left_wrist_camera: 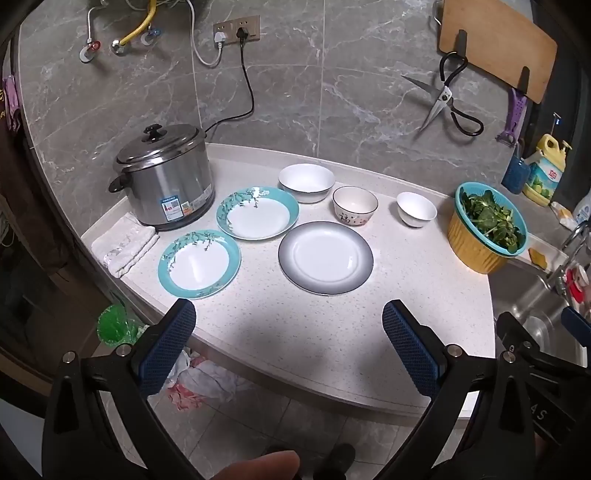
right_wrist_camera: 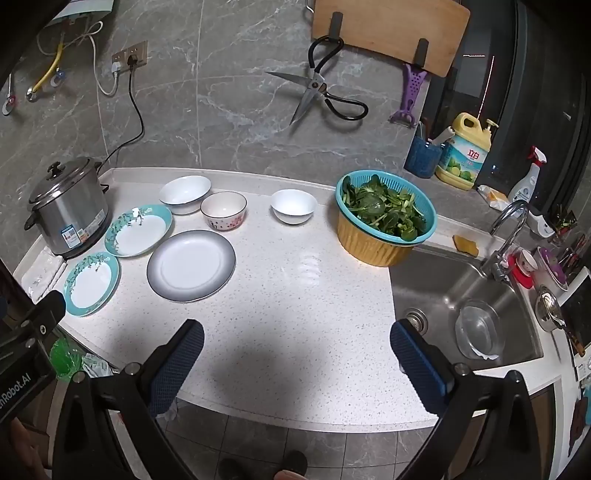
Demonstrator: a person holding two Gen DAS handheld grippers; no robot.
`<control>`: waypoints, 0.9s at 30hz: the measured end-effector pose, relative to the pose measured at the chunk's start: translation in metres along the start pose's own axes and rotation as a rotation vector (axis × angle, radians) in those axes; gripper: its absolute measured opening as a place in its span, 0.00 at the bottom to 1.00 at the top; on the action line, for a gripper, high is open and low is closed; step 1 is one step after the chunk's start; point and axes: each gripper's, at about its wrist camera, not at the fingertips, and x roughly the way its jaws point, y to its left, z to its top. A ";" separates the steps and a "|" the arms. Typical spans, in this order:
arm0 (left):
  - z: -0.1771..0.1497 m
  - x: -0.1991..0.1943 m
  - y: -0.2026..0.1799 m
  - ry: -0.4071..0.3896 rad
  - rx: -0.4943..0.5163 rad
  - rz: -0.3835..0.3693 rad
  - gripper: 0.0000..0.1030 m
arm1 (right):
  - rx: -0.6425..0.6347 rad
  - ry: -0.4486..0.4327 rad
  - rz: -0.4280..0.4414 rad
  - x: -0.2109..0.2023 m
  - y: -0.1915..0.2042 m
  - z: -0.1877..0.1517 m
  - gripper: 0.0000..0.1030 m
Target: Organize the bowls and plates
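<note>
Three plates lie on the white counter: a near teal-rimmed plate [left_wrist_camera: 199, 263] [right_wrist_camera: 91, 283], a far teal-rimmed plate [left_wrist_camera: 257, 212] [right_wrist_camera: 138, 230] and a grey-rimmed plate [left_wrist_camera: 325, 257] [right_wrist_camera: 191, 264]. Behind them stand a large white bowl [left_wrist_camera: 306, 182] [right_wrist_camera: 185, 194], a patterned bowl [left_wrist_camera: 355, 205] [right_wrist_camera: 224, 210] and a small white bowl [left_wrist_camera: 416, 209] [right_wrist_camera: 294, 205]. My left gripper [left_wrist_camera: 288, 321] is open and empty over the counter's front edge. My right gripper [right_wrist_camera: 297, 339] is open and empty, in front of the dishes.
A steel cooker [left_wrist_camera: 164, 177] [right_wrist_camera: 70, 210] stands at the left beside a folded cloth [left_wrist_camera: 125, 243]. A basket of greens [left_wrist_camera: 487, 225] [right_wrist_camera: 386, 216] sits by the sink [right_wrist_camera: 461, 295]. Scissors [right_wrist_camera: 317, 92] and a cutting board [right_wrist_camera: 388, 29] hang on the wall.
</note>
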 end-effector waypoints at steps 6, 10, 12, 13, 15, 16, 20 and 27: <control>0.000 0.000 0.000 0.011 -0.005 -0.005 1.00 | -0.003 0.001 -0.006 0.002 0.002 0.002 1.00; 0.000 0.000 0.000 0.012 -0.006 -0.009 1.00 | -0.009 0.003 -0.009 0.003 0.005 0.003 1.00; 0.000 0.000 0.001 0.014 -0.008 -0.011 1.00 | -0.009 0.003 -0.009 0.003 0.005 0.003 1.00; 0.000 0.000 0.001 0.014 -0.008 -0.011 1.00 | -0.009 0.003 -0.009 0.004 0.004 0.003 1.00; 0.001 0.000 0.001 0.015 -0.008 -0.011 1.00 | -0.009 0.003 -0.008 0.005 0.004 0.003 1.00; 0.001 0.000 0.001 0.015 -0.007 -0.011 1.00 | -0.009 0.004 -0.008 0.005 0.004 0.003 1.00; 0.001 0.000 0.001 0.015 -0.007 -0.009 1.00 | -0.011 0.005 -0.011 0.005 0.004 0.004 1.00; -0.003 0.007 0.005 0.015 -0.008 -0.008 1.00 | -0.010 0.005 -0.012 0.006 0.005 0.003 1.00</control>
